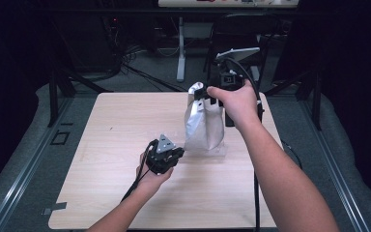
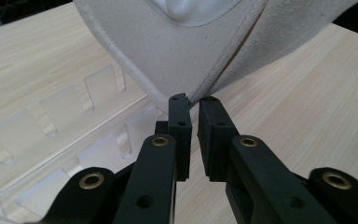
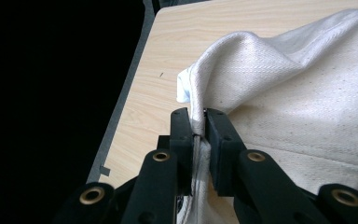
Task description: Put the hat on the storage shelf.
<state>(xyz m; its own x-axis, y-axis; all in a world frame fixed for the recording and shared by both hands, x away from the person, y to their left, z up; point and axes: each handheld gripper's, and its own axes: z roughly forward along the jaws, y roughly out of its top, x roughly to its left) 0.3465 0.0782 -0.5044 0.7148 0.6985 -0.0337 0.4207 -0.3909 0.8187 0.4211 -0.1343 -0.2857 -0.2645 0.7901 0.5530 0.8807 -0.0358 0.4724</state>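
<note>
A white canvas bag [image 1: 203,128] hangs upright over the light wooden table [image 1: 116,125]. My right gripper [image 1: 200,92] holds it from above and is shut on a seamed top edge [image 3: 196,93] of the bag [image 3: 298,93]. My left gripper [image 1: 179,152] sits low at the bag's bottom left corner. In the left gripper view its jaws [image 2: 189,100] are closed to a thin slit, with the lowest corner of the bag [image 2: 168,51] pinched at their tips.
A clear acrylic rack [image 2: 51,121] with slots lies on the table under the bag and reaches past its right side [image 1: 220,152]. A black folding chair [image 1: 241,29] and a desk leg [image 1: 180,48] stand beyond the far edge.
</note>
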